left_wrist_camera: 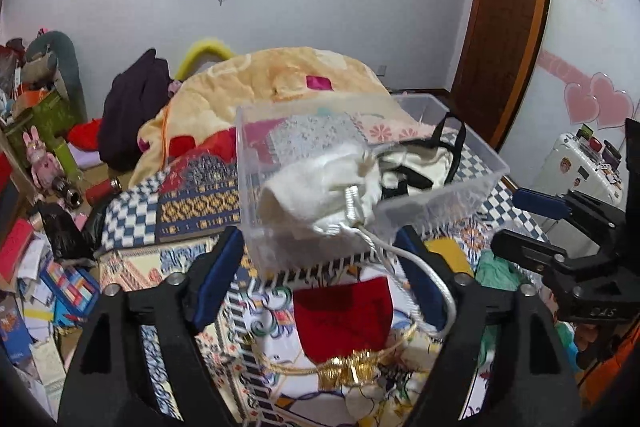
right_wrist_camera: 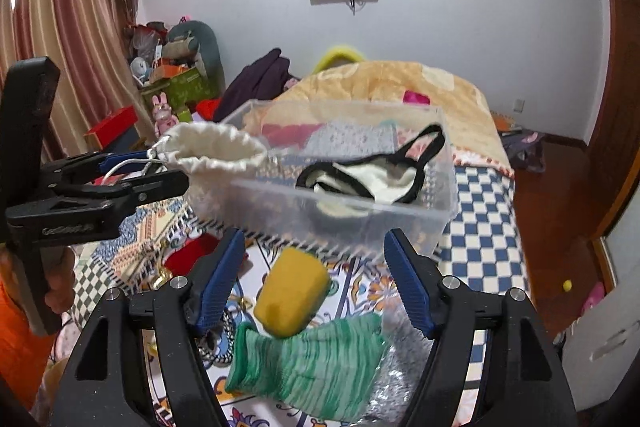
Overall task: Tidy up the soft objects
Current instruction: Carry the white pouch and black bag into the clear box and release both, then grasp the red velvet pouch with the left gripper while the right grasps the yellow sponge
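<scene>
A clear plastic bin point(left_wrist_camera: 460, 187) point(right_wrist_camera: 400, 211) stands on the patterned bed cover and holds a white cloth with black straps point(right_wrist_camera: 372, 179) point(left_wrist_camera: 416, 163). A cream drawstring pouch point(left_wrist_camera: 320, 191) point(right_wrist_camera: 216, 151) hangs at the bin's near rim. Its white cord point(left_wrist_camera: 420, 267) runs over the right finger of my left gripper point(left_wrist_camera: 320, 283), whose jaws stand apart. My right gripper point(right_wrist_camera: 316, 287) is open and empty above a yellow sponge point(right_wrist_camera: 292, 291) and a green striped sock point(right_wrist_camera: 308, 367). A red velvet pouch point(left_wrist_camera: 344, 319) with gold trim lies below the left gripper.
A yellow blanket point(left_wrist_camera: 280, 79) is heaped on the bed behind the bin. Boxes, toys and papers point(left_wrist_camera: 40, 227) crowd the floor at the left. A wooden door point(left_wrist_camera: 508, 27) stands at the right. A silver glittery cloth point(right_wrist_camera: 400, 387) lies under the sock.
</scene>
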A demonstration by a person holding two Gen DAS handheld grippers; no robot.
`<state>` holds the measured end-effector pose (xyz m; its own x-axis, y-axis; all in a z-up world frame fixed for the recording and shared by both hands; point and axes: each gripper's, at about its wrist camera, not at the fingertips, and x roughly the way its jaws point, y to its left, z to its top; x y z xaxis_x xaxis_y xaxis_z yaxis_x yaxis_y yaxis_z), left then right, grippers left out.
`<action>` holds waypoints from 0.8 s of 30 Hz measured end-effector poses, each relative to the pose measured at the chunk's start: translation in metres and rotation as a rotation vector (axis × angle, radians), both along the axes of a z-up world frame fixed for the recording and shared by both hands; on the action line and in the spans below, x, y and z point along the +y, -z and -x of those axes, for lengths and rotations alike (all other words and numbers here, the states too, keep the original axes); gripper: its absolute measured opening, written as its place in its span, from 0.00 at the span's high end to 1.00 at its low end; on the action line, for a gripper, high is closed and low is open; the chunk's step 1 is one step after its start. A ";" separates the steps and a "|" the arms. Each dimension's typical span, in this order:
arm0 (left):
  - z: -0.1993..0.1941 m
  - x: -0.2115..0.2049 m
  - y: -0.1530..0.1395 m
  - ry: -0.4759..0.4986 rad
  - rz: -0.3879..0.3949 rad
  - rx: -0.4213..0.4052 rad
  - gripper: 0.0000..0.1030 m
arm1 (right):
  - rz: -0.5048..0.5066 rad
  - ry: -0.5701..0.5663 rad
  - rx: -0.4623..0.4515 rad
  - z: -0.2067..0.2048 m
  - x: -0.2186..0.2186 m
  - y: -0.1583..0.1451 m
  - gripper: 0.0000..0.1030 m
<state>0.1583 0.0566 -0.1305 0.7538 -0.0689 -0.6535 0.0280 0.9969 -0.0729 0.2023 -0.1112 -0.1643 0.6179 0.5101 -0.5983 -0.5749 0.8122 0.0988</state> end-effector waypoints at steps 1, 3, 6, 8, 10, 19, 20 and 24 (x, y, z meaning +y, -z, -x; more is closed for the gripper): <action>0.001 0.001 0.004 0.002 0.002 0.007 0.20 | 0.005 -0.007 0.012 0.000 0.002 0.004 0.33; -0.001 0.002 0.012 0.001 -0.003 0.030 0.20 | 0.014 -0.016 0.027 0.001 0.004 0.011 0.33; -0.006 0.004 0.016 0.010 0.015 0.053 0.20 | 0.027 -0.026 0.043 0.001 0.008 0.018 0.33; -0.008 0.004 0.015 0.026 0.023 0.043 0.19 | 0.026 -0.027 0.048 0.001 0.007 0.019 0.33; -0.007 0.004 0.014 0.030 0.014 0.024 0.13 | 0.020 -0.023 0.050 0.001 0.005 0.019 0.33; 0.001 -0.007 0.034 0.049 -0.035 0.040 0.05 | -0.004 -0.001 0.056 0.000 -0.005 0.012 0.33; 0.001 -0.005 0.036 0.048 -0.025 0.047 0.05 | -0.004 -0.001 0.058 0.000 -0.005 0.013 0.33; -0.004 0.003 0.050 0.025 0.029 0.106 0.05 | 0.014 -0.001 0.082 0.000 -0.002 0.023 0.33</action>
